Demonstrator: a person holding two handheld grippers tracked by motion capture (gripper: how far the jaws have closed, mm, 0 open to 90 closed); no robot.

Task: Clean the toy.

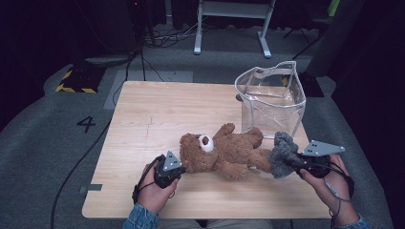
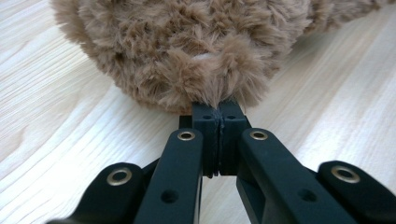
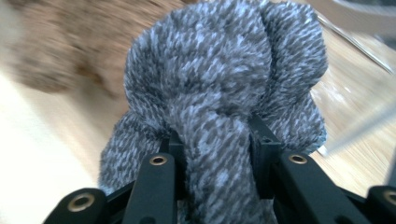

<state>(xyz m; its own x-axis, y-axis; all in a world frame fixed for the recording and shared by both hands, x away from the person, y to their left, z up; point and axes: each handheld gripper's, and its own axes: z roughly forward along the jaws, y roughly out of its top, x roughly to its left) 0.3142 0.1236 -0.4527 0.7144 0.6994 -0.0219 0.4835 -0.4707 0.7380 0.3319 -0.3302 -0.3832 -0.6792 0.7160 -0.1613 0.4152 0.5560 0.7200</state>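
The left tool [image 2: 218, 109] is clenched on a small tuft of fur at the head of the teddy bear [image 1: 224, 150]; the pinch is taking only pile, so, in my judgement, a pull could make the fur slip out and the bear would be staying on the bench [image 1: 157, 109]. The right tool [image 3: 217, 140] is grasping a grey knitted piece [image 3: 219, 88], which looks like a sock or a small hat; its jaws are standing apart with the bunched knit pressed between them. This piece is sitting just beside the bear's leg, near the right edge of the bench; because it is crumpled, its opening is hidden from me, and it may catch on the foot or fold over instead of going on. The clear plastic bag [image 1: 272, 98] is standing near the far right corner, close behind the bear; a wide swing of the right hand could be knocking it over.

The bear is lying on its back across the middle of the bench, nearer to the front edge, head toward the left tool; its fur is brown, long and fluffy, with a white muzzle; it is looking soft and easy to deform.
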